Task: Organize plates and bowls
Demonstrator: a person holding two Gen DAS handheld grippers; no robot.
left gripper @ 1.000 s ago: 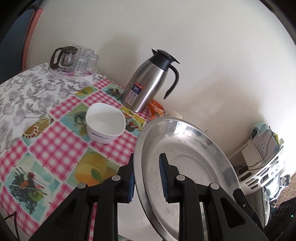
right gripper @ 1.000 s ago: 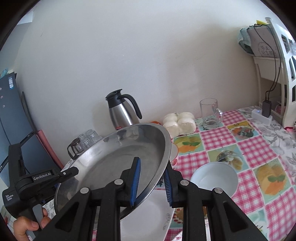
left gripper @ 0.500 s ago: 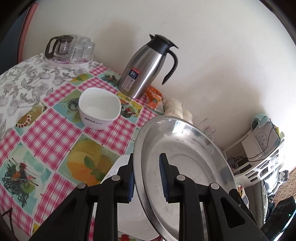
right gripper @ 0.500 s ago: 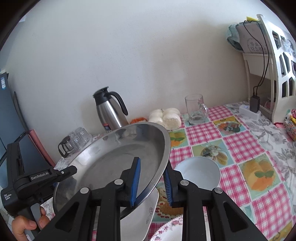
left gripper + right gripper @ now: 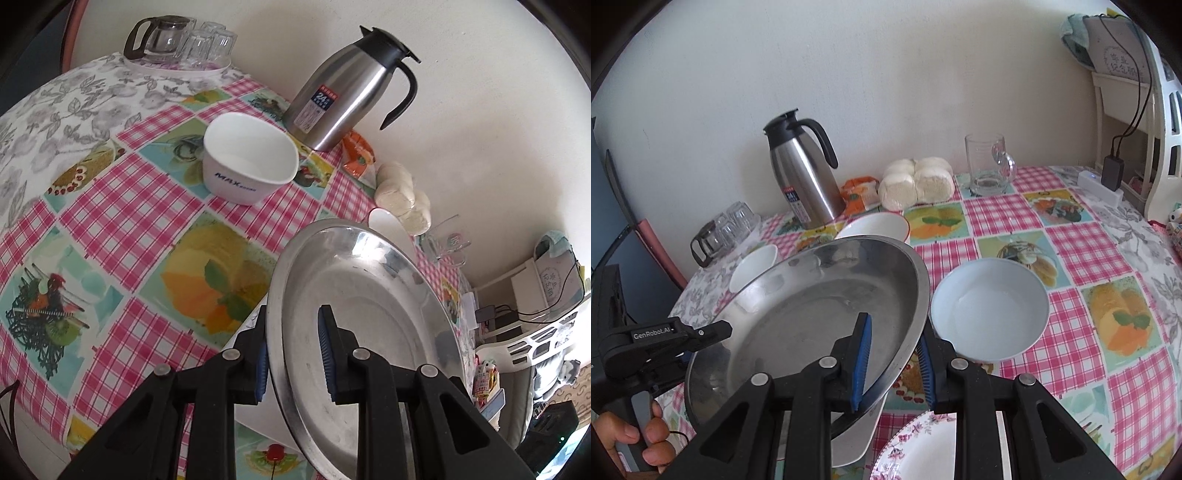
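Observation:
A large steel plate (image 5: 365, 306) (image 5: 820, 314) hangs tilted above the table, held by both grippers. My left gripper (image 5: 293, 354) is shut on its near rim. My right gripper (image 5: 894, 362) is shut on the opposite rim. A white square plate (image 5: 860, 432) lies under it, partly hidden. A white square bowl (image 5: 249, 158) (image 5: 753, 266) stands left of it. A pale blue bowl (image 5: 990, 310) sits to the right, an orange-rimmed bowl (image 5: 875, 225) behind, and a floral plate (image 5: 916, 450) near the front edge.
A steel thermos jug (image 5: 801, 173) (image 5: 347, 88), a bag of buns (image 5: 916, 182), an orange packet (image 5: 858, 190) and a glass mug (image 5: 988, 166) line the wall. A tray of glasses with a teapot (image 5: 177, 40) is far left. A white shelf (image 5: 1126, 92) stands right.
Both grippers have lowered the steel plate toward the table; the bowls and the white square plate now show closer and larger. Both grips are unchanged.

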